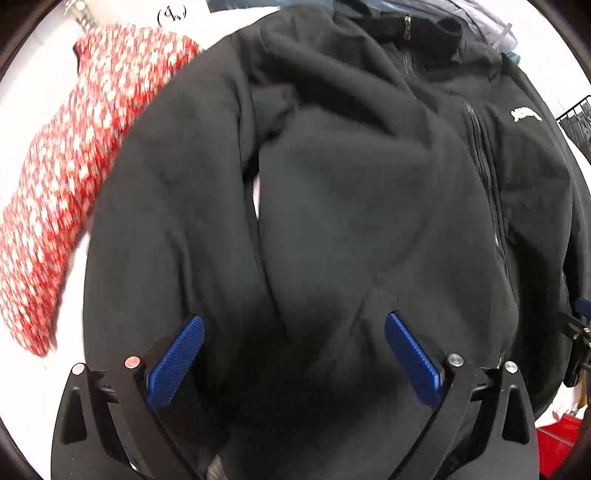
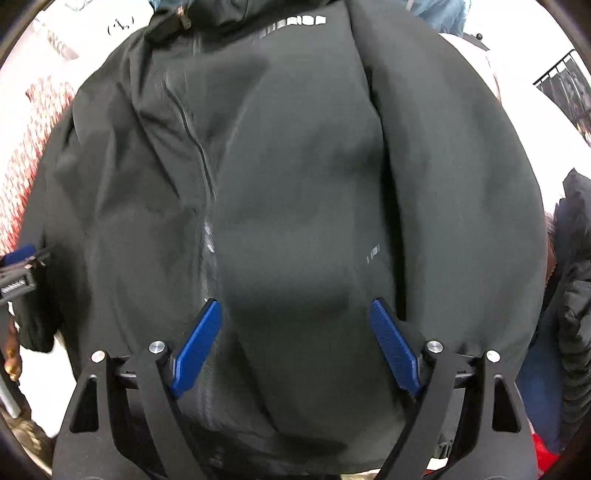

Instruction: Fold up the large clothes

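Note:
A large black zip jacket (image 1: 351, 192) lies spread on a white table, front up, collar and zip pull at the far end. A white logo (image 1: 524, 115) marks its chest. My left gripper (image 1: 293, 323) hangs straight down over the jacket's lower left part, blue pads wide apart, nothing between them. My right gripper (image 2: 295, 308) stands open the same way over the jacket (image 2: 295, 166), to the right of the zip line (image 2: 207, 206). The left gripper's blue tip (image 2: 18, 254) shows at the right wrist view's left edge. Whether the pads touch the cloth is unclear.
A red and white patterned garment (image 1: 74, 166) lies on the white table (image 1: 44, 66) to the jacket's left. Blue cloth (image 2: 439, 11) sits beyond the collar. A black wire basket (image 2: 565, 92) stands at the far right. A person's dark padded sleeve (image 2: 576, 288) is at the right edge.

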Tool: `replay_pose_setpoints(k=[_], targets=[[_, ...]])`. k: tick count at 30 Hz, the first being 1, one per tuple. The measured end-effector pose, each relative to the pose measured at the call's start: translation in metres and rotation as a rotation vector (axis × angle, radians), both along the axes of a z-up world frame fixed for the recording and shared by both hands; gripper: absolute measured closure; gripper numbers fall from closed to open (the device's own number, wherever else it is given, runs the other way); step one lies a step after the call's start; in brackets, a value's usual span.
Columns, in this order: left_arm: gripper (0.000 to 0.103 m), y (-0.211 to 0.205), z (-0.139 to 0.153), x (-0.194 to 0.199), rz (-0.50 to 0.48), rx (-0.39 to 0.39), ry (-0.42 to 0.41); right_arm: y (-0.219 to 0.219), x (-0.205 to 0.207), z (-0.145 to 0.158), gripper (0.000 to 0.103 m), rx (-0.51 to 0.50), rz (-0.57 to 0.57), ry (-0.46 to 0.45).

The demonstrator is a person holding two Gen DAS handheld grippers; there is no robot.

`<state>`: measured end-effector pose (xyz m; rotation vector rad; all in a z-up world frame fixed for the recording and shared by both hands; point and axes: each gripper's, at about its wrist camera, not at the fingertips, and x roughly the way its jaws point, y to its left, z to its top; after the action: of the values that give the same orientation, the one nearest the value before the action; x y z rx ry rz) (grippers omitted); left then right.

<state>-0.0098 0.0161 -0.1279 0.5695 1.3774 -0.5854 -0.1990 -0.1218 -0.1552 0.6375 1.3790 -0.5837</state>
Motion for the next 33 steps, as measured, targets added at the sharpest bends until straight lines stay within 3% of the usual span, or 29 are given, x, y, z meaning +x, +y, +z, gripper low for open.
replay_pose_setpoints(k=[6, 8, 11, 12, 13, 14, 15, 17, 18, 19, 20, 23, 27, 29, 31, 32, 33], targets=[[0.007, 0.045, -0.023, 0.0, 0.077, 0.051, -0.022, 0.009, -0.015, -0.025, 0.021, 0.018, 0.031, 0.058], [0.012, 0.064, -0.025, 0.003, 0.096, 0.071, -0.049, 0.015, -0.013, -0.029, 0.022, -0.01, 0.078, 0.073], [0.049, 0.086, -0.015, 0.007, 0.099, 0.069, -0.105, 0.03, -0.008, -0.032, 0.039, -0.093, 0.183, 0.116], [0.076, 0.091, -0.011, 0.006, 0.102, 0.07, -0.124, 0.034, -0.007, -0.033, 0.04, -0.102, 0.209, 0.116], [0.095, 0.095, -0.008, 0.01, 0.113, 0.081, -0.145, 0.037, -0.006, -0.034, 0.04, -0.112, 0.226, 0.12], [0.095, 0.104, -0.003, 0.013, 0.139, 0.087, -0.163, 0.04, -0.005, -0.034, 0.04, -0.118, 0.233, 0.125], [0.095, 0.114, 0.002, 0.018, 0.166, 0.074, -0.168, 0.041, -0.004, -0.035, 0.039, -0.115, 0.229, 0.126], [0.093, 0.129, 0.016, 0.032, 0.236, 0.037, -0.177, 0.038, -0.004, -0.036, 0.021, -0.095, 0.194, 0.126], [0.073, 0.139, 0.022, 0.036, 0.276, 0.027, -0.187, 0.034, 0.001, -0.039, 0.021, -0.087, 0.173, 0.128], [0.028, 0.151, 0.024, 0.041, 0.314, 0.017, -0.197, 0.027, -0.003, -0.04, 0.021, -0.076, 0.156, 0.127], [0.007, 0.167, 0.027, 0.045, 0.363, 0.002, -0.222, 0.019, -0.006, -0.04, 0.021, -0.063, 0.146, 0.124], [0.006, 0.201, 0.022, 0.055, 0.448, 0.006, -0.267, 0.013, -0.007, -0.039, 0.021, -0.047, 0.128, 0.102], [0.008, 0.213, -0.017, 0.063, 0.418, 0.046, -0.084, 0.012, -0.008, -0.034, 0.021, -0.043, 0.134, 0.09], [0.037, 0.213, -0.033, 0.059, 0.393, 0.082, -0.048, 0.013, -0.008, -0.034, 0.021, -0.044, 0.141, 0.09], [0.087, 0.211, -0.037, 0.056, 0.369, 0.08, -0.016, 0.016, -0.005, -0.034, 0.021, -0.051, 0.147, 0.09], [0.095, 0.209, -0.032, 0.057, 0.361, 0.078, -0.021, 0.016, -0.006, -0.033, 0.021, -0.056, 0.147, 0.093], [0.096, 0.205, -0.026, 0.059, 0.357, 0.071, -0.03, 0.019, -0.006, -0.03, 0.021, -0.064, 0.147, 0.097]])
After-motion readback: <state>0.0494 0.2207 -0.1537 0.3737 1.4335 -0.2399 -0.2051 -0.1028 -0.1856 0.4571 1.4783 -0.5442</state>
